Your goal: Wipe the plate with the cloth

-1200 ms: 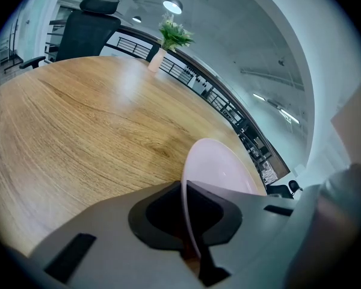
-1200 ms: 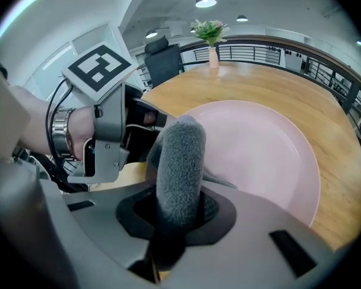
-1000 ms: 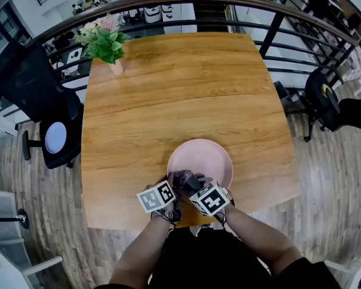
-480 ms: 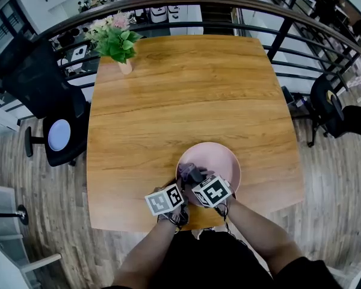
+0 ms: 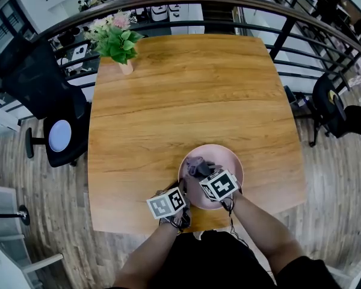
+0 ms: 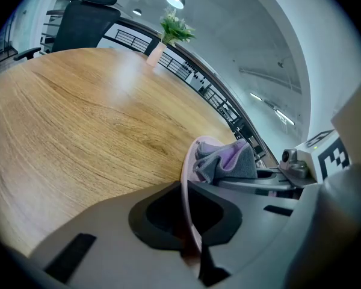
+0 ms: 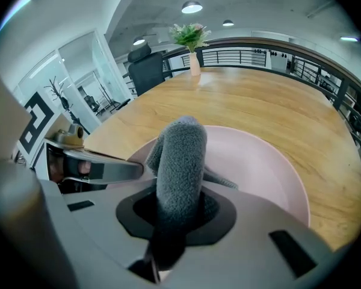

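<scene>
A pink plate lies near the front edge of the wooden table. My left gripper is shut on the plate's near left rim, which runs between its jaws. My right gripper is shut on a folded grey and lilac cloth. The cloth rests on the inner face of the plate, on its left half. In the left gripper view the cloth shows just past the rim. The left gripper shows at the left of the right gripper view.
A vase of flowers stands at the table's far left corner. A black office chair is to the left of the table and a dark railing runs behind it. The table's front edge is close under the plate.
My right gripper has slid the cloth to the right and a little farther across the plate. The left gripper has kept its hold on the rim.
</scene>
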### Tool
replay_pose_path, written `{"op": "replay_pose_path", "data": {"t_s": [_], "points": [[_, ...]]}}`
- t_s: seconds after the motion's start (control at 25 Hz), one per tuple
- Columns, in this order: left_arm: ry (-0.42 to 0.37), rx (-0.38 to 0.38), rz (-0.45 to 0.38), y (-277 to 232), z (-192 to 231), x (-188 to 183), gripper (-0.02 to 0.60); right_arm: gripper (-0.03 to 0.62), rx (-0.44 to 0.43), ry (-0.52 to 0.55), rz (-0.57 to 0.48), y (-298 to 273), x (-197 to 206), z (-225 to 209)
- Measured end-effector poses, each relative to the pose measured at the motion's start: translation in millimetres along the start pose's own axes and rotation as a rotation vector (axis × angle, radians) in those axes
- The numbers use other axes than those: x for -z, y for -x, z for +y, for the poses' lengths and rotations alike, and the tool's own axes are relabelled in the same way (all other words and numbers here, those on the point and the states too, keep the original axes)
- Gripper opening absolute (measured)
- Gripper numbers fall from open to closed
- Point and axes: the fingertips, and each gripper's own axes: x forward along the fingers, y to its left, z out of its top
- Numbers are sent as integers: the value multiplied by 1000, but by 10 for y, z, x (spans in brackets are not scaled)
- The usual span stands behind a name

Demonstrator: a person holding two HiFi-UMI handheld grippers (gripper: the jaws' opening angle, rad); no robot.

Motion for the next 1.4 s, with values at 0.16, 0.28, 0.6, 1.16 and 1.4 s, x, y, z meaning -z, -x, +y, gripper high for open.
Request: {"op": "replay_pose_path", "data": {"t_s": [0.16, 0.28, 0.6, 1.16, 1.4], "points": [[1, 1, 2, 1, -1, -7, 31, 71, 24, -44, -7, 52, -27, -215], [0, 1, 1, -9, 4, -5, 31, 72, 43, -70, -13, 89, -36, -367], [-3, 0, -2, -10, -13, -15, 31, 71, 106, -103, -16, 224, -9, -716], [-14, -14, -11, 5, -18, -8, 31, 71, 226, -128, 0, 400, 105, -1062], [-16, -21, -12, -2, -20, -7, 31, 71, 251, -140, -23, 459, 132, -1101]]}}
